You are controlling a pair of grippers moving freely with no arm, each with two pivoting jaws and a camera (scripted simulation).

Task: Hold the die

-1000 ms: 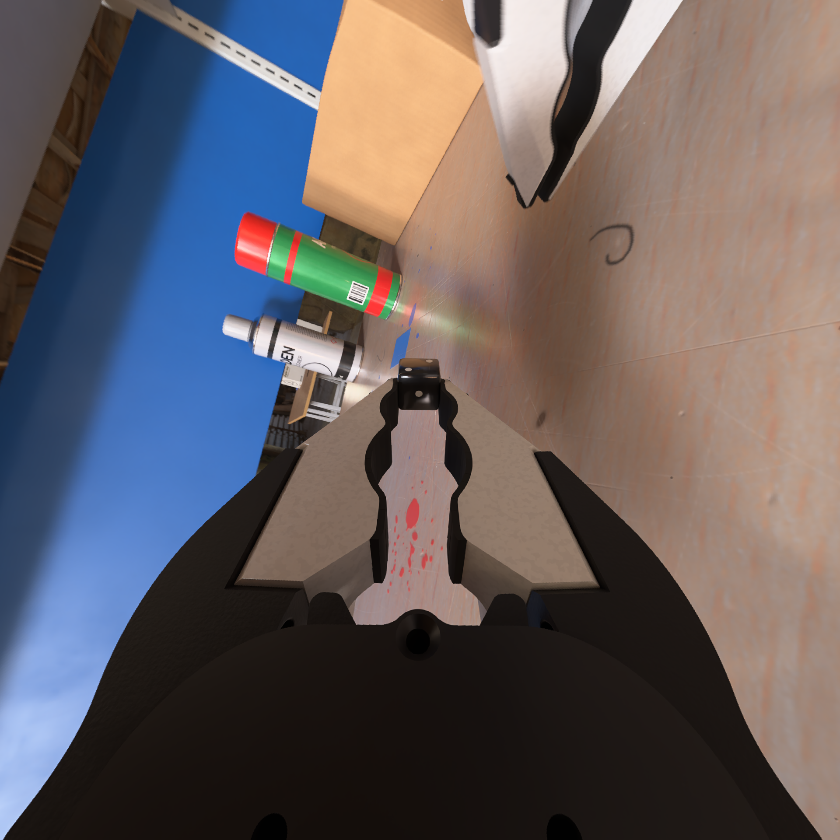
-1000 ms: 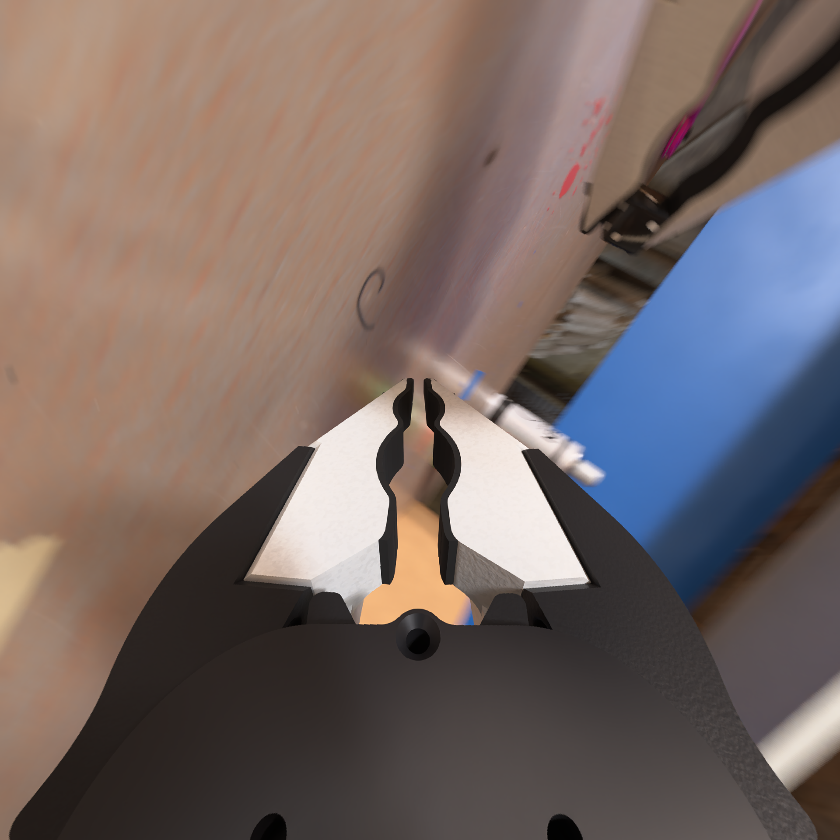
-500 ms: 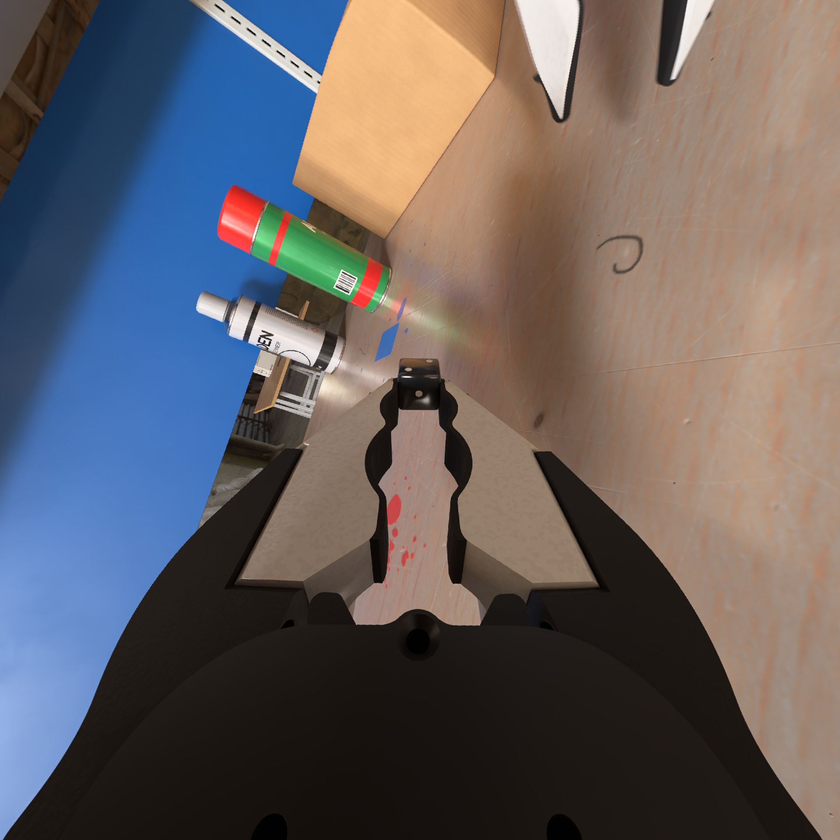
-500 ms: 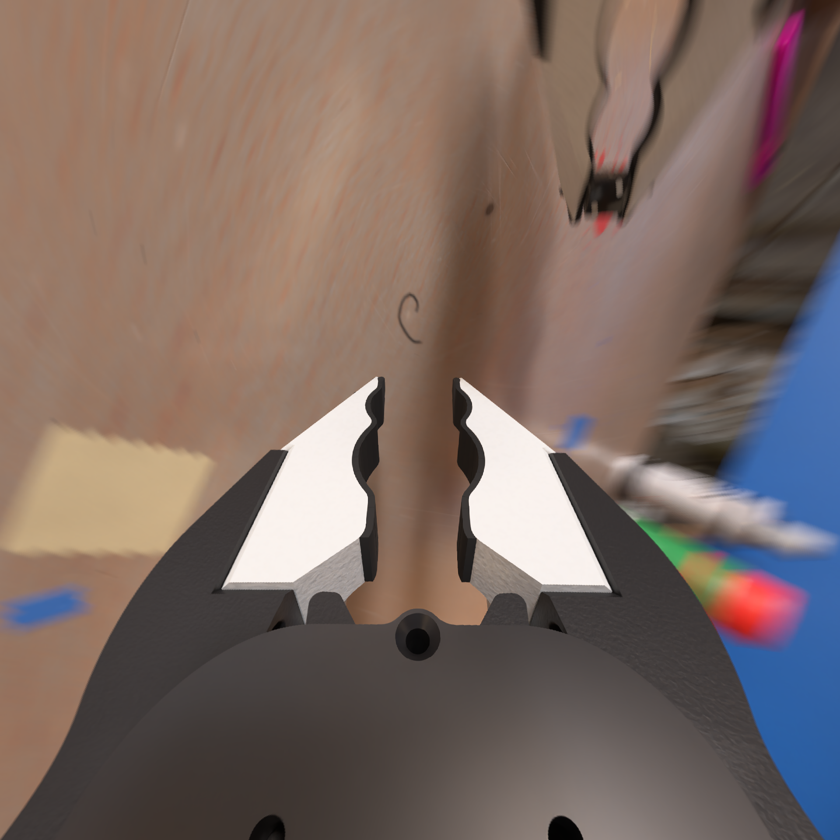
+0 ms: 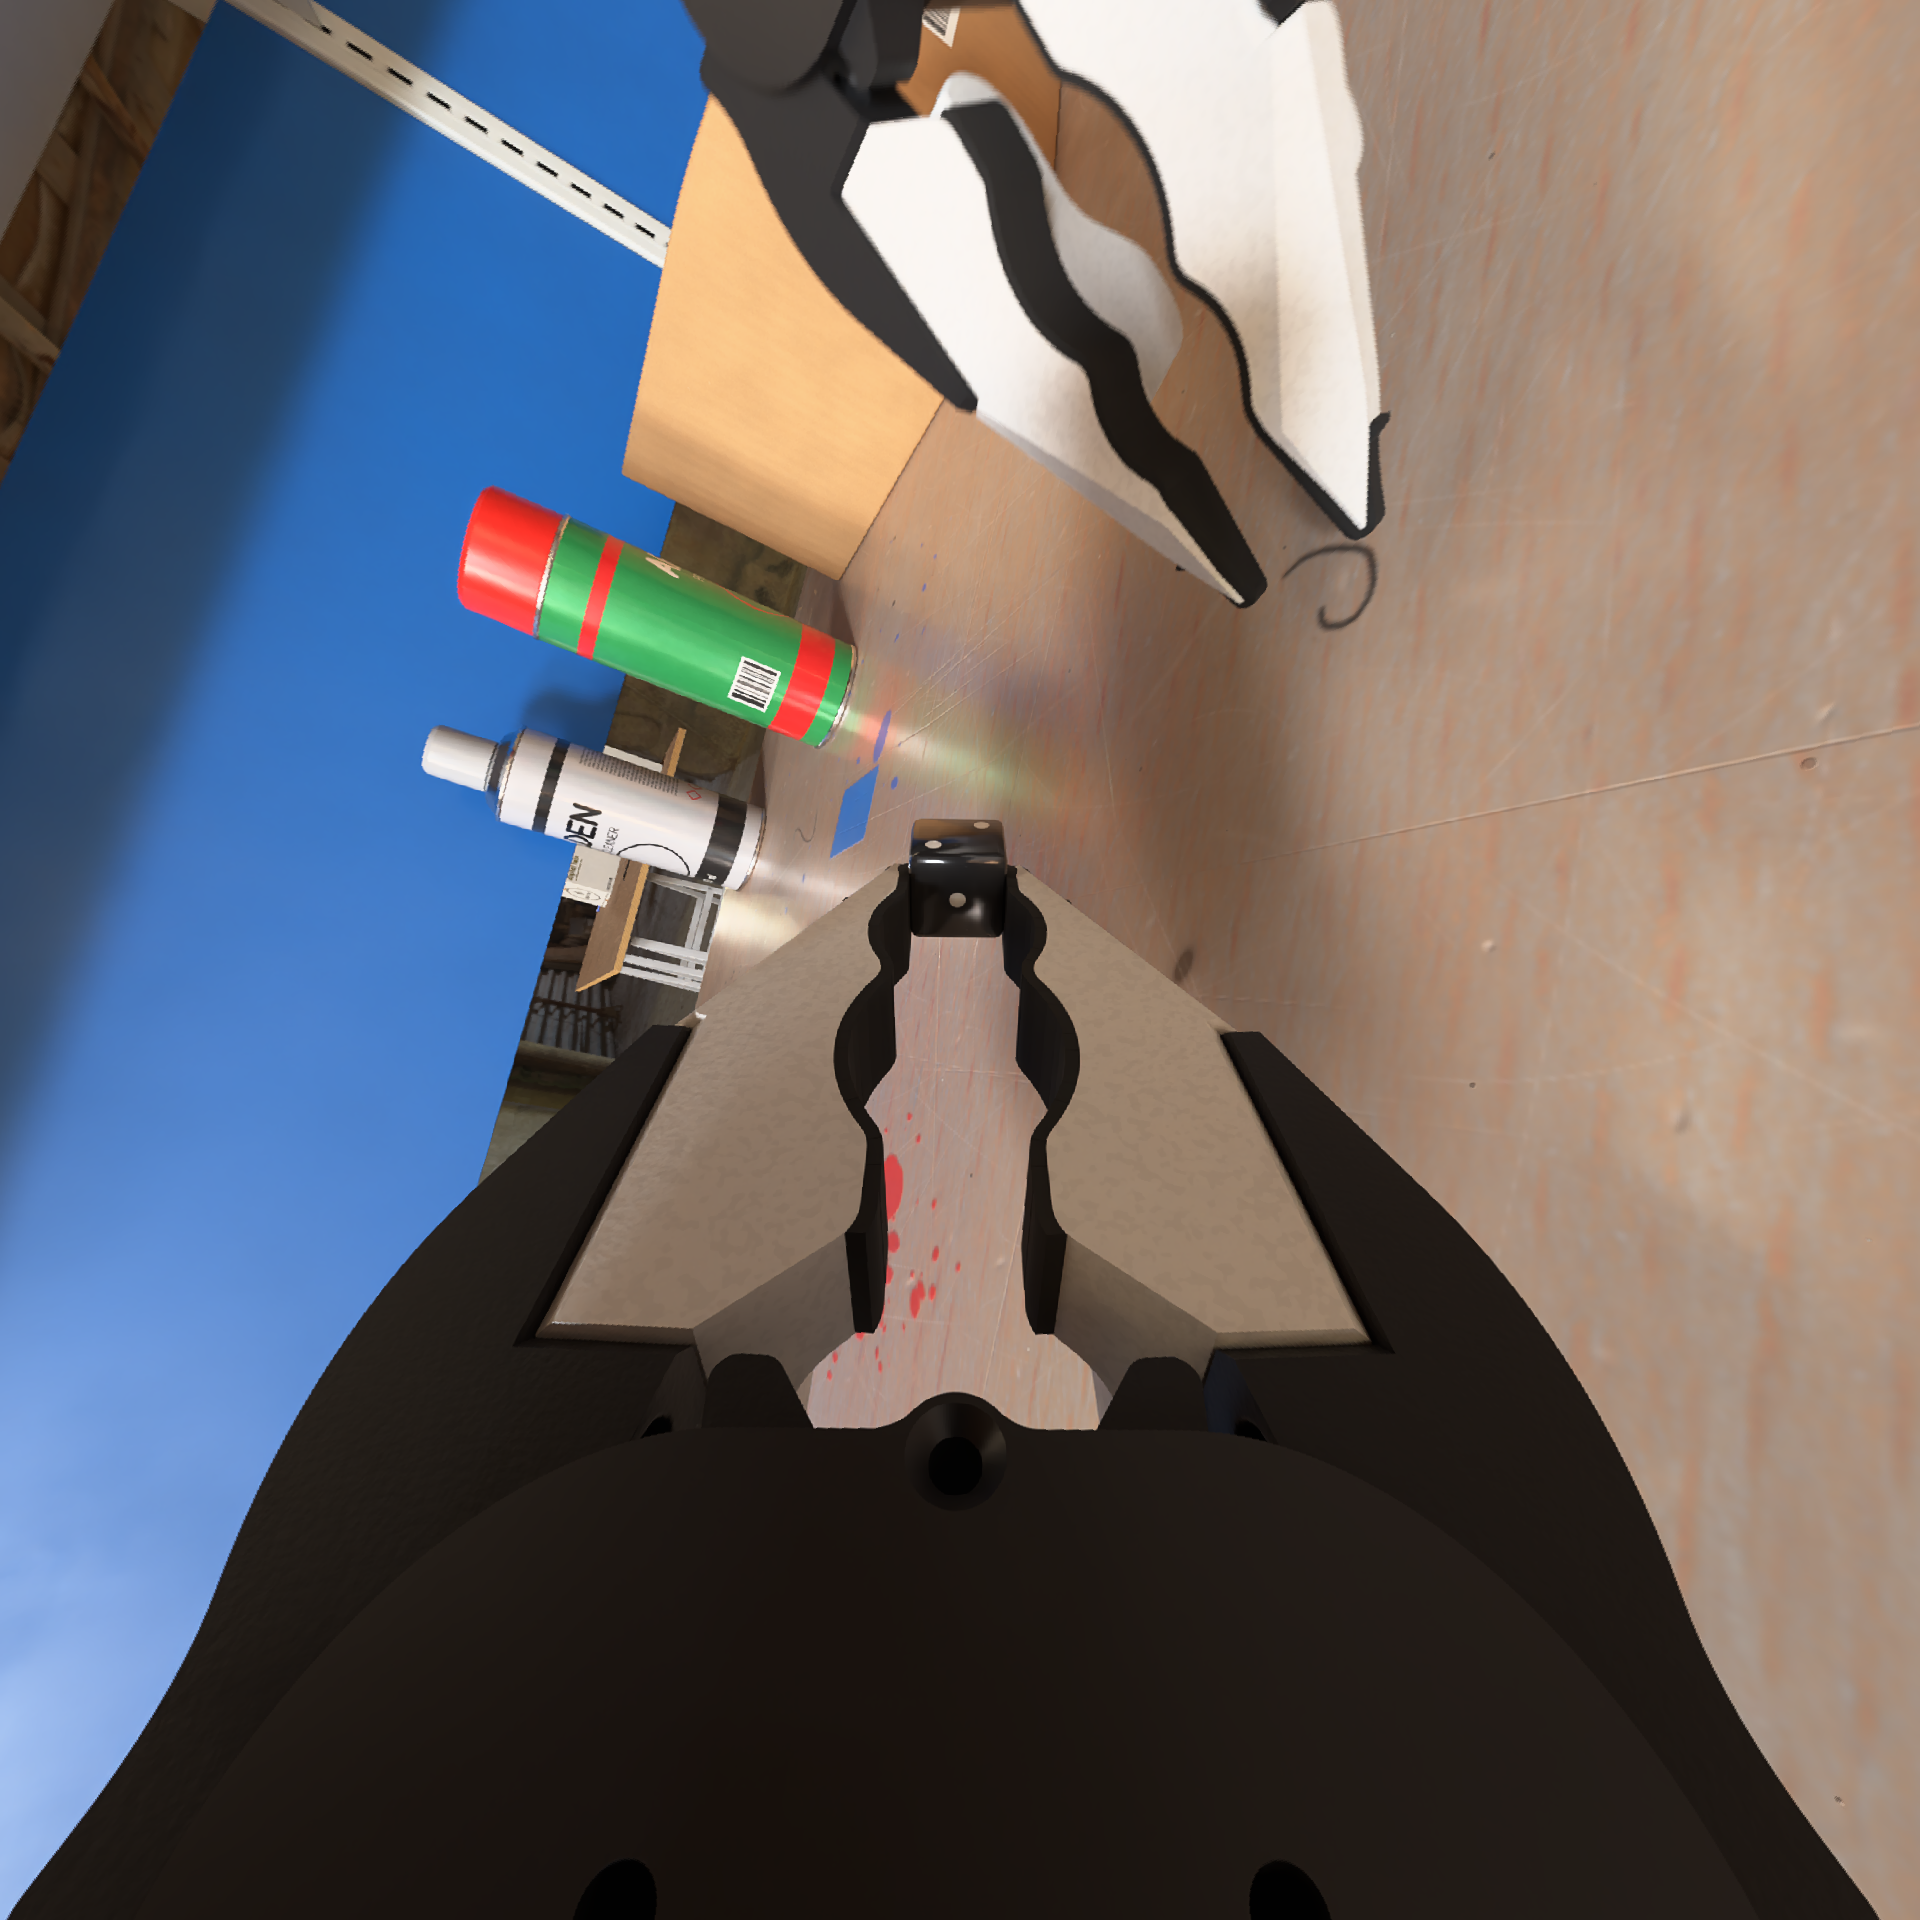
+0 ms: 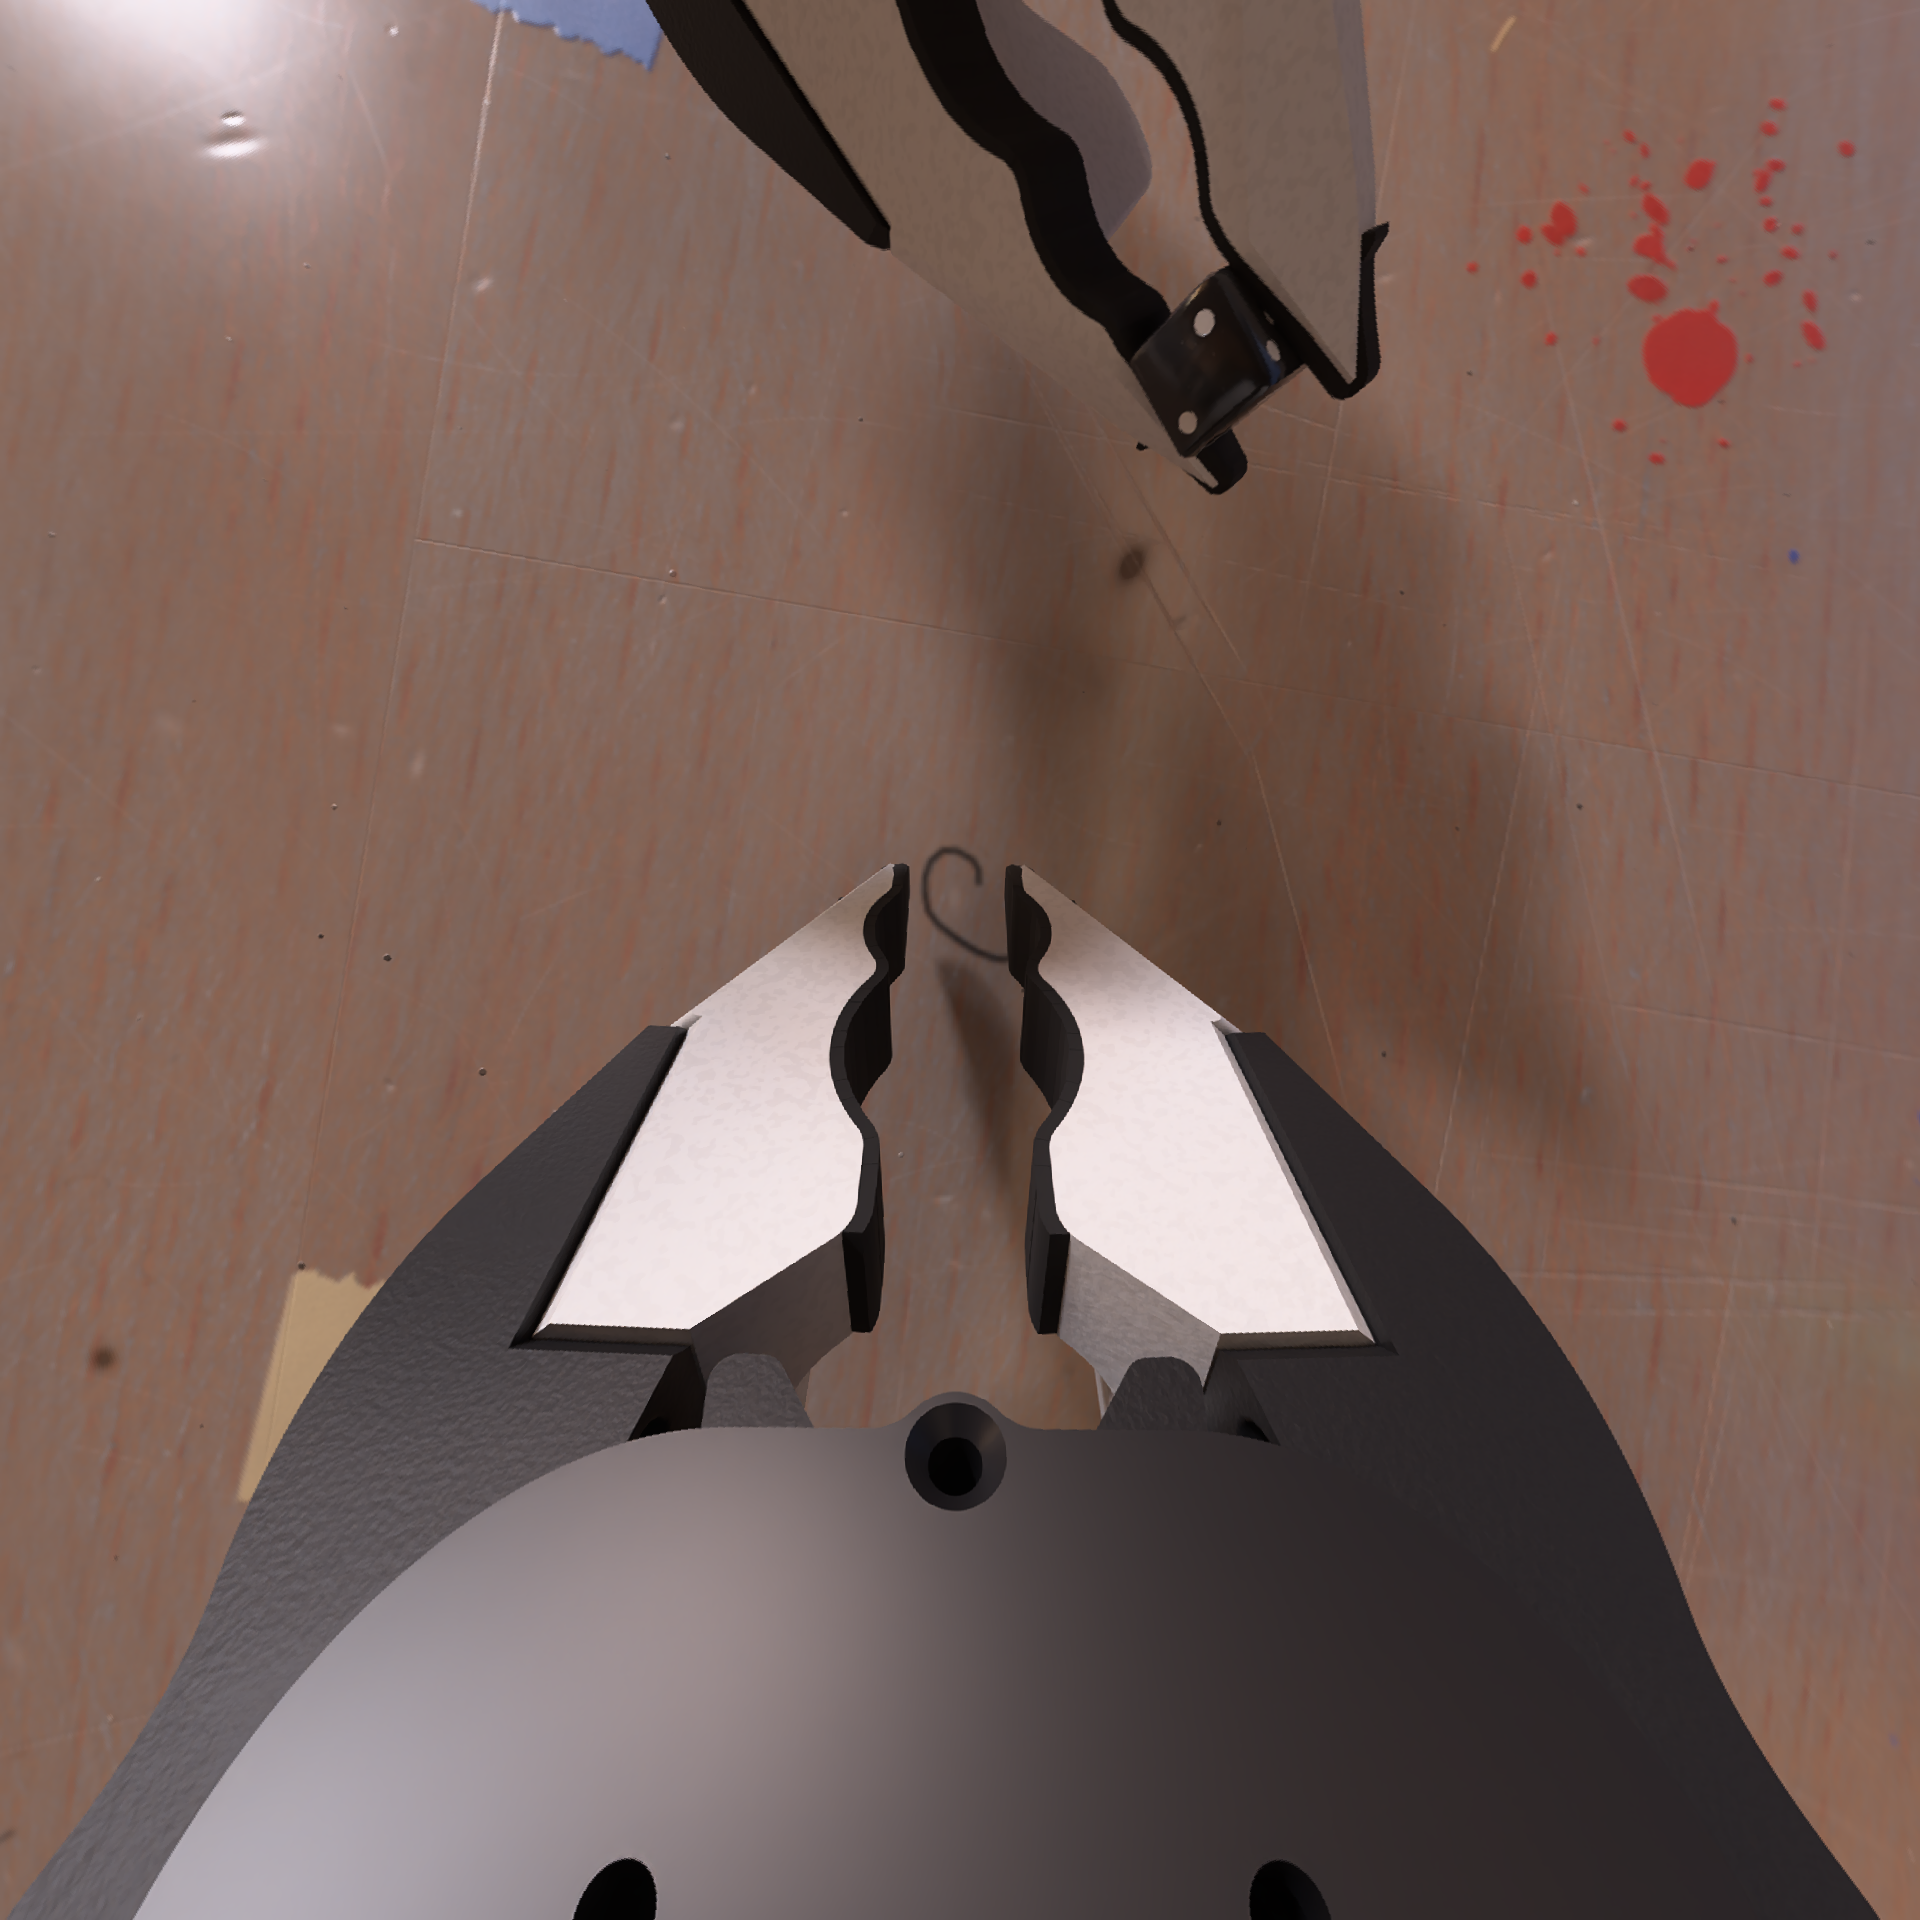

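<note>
While the wooden tabletop point(image 5: 1558, 935) fills most of both views, scuffed and marked with a red paint splatter point(image 6: 1688, 353) and a small black curl point(image 6: 951, 904), nothing on it matters to the job now, because the die is no longer resting there. A cardboard box point(image 5: 769, 416) stands at the far edge, with a green and red spray can point(image 5: 655, 618) and a white spray can point(image 5: 613, 810) lying beside it, all well apart from my work.

My left gripper point(image 5: 956, 883) is closed down on the die point(image 5: 956, 888), a small black cube with white pips, pinched right at the fingertips and held clear of the surface; the right wrist view shows it from the other side, wedged between the two tips. My right gripper point(image 6: 951, 883) is parted by a narrow gap and carries nothing, hanging over the black curl, some way from the die.

I judge the task essentially done: the die is grasped and lifted. What is left, as far as I can tell, is only to keep the pinch firm, since the hold sits at the very ends of the fingers.
</note>
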